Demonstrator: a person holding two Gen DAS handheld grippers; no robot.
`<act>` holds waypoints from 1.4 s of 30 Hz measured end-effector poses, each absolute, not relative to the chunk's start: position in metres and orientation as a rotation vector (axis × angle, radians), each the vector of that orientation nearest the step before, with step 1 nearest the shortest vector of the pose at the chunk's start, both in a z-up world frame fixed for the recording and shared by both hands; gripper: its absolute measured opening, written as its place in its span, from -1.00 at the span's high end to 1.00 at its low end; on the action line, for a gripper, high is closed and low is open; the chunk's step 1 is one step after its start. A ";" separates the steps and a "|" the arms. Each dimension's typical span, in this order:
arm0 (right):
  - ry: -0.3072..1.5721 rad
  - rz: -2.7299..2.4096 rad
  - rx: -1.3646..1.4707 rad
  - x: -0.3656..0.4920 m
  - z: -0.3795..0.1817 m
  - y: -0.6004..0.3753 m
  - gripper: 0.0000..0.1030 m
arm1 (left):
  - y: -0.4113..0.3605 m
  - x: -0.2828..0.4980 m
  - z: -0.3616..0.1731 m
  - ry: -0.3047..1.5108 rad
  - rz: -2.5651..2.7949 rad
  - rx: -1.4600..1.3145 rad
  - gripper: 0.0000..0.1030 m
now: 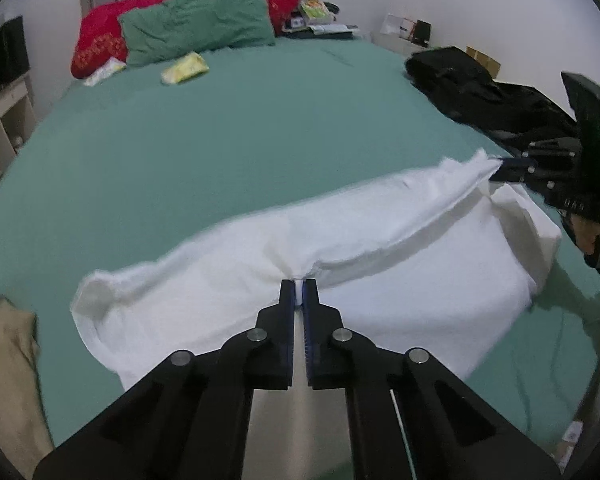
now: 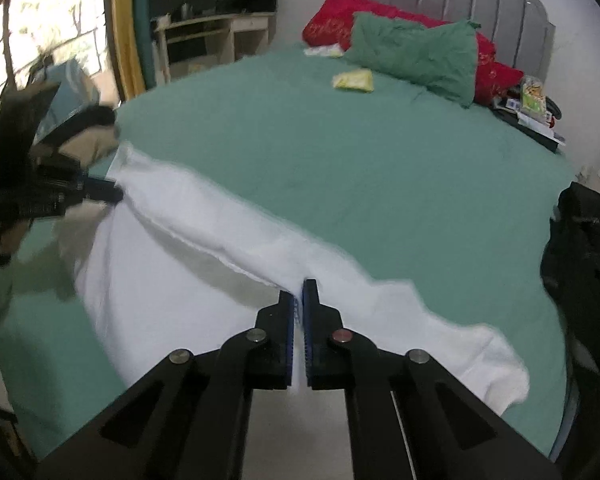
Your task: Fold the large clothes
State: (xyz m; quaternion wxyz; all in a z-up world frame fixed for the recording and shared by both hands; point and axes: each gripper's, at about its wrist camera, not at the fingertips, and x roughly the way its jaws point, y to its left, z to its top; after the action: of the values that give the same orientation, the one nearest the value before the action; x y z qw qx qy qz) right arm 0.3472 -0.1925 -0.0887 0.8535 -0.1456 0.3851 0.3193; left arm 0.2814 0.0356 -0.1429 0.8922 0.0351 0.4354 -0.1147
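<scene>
- We have the white garment [image 1: 380, 288] lying across the near part of the bed [image 1: 220, 152], on its green sheet, and we hold it at two places along one raised edge.
- Our left tool [image 1: 299, 282] is clamped down to a sliver, with a pinch of white cloth caught between its blue pads; the fabric puckers right at the tips, which tells us the grip is real.
- Our right tool [image 2: 299, 284] is closed just as tightly on the same edge further along. In the left wrist view it shows at the right [image 1: 504, 170], with the cloth drawn to a point where it bites.
- Holding two separate points keeps the edge stretched between them, so the layer should lift as one straight line and not sag in the middle.
- The lifted edge forms a long ridge above the flat part of the garment, which rests on the sheet. We judge this to be the start of a fold, the held edge meant to be carried over the flat part.
- A sleeve-like flap [image 1: 96, 300] trails at the left end, and another folded bit [image 1: 528, 216] sits by the right tool; either could drag or bunch if we move unevenly.
- A dark pile of clothes [image 1: 480, 84] lies at the bed's right edge, and a beige cloth [image 1: 8, 344] at the left, both apart from the white piece.
- The green pillow [image 1: 196, 24], the red pillow [image 1: 96, 36] and a yellow packet [image 1: 184, 68] are well away near the headboard, leaving us open sheet to fold on.
</scene>
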 end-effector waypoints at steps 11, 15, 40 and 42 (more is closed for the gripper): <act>0.910 0.431 -0.258 0.437 -0.108 -0.192 0.90 | 0.061 0.346 -0.144 0.938 -0.111 0.009 0.90; 0.903 0.381 -0.260 0.430 -0.104 -0.207 0.07 | 0.057 0.329 -0.137 0.921 -0.138 -0.023 0.85; 1.165 0.710 0.120 0.425 -0.157 -0.244 -0.56 | 0.075 0.388 -0.187 1.072 -0.004 0.065 0.84; 1.149 0.654 0.114 0.431 -0.154 -0.255 -0.56 | 0.082 0.391 -0.185 1.056 0.028 0.072 0.84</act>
State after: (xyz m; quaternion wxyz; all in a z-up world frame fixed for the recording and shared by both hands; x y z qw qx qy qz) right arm 0.4308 -0.2549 -0.1538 0.7879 0.0527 0.5332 0.3034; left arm 0.3915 0.0821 -0.1851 0.8631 0.0344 0.5038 0.0132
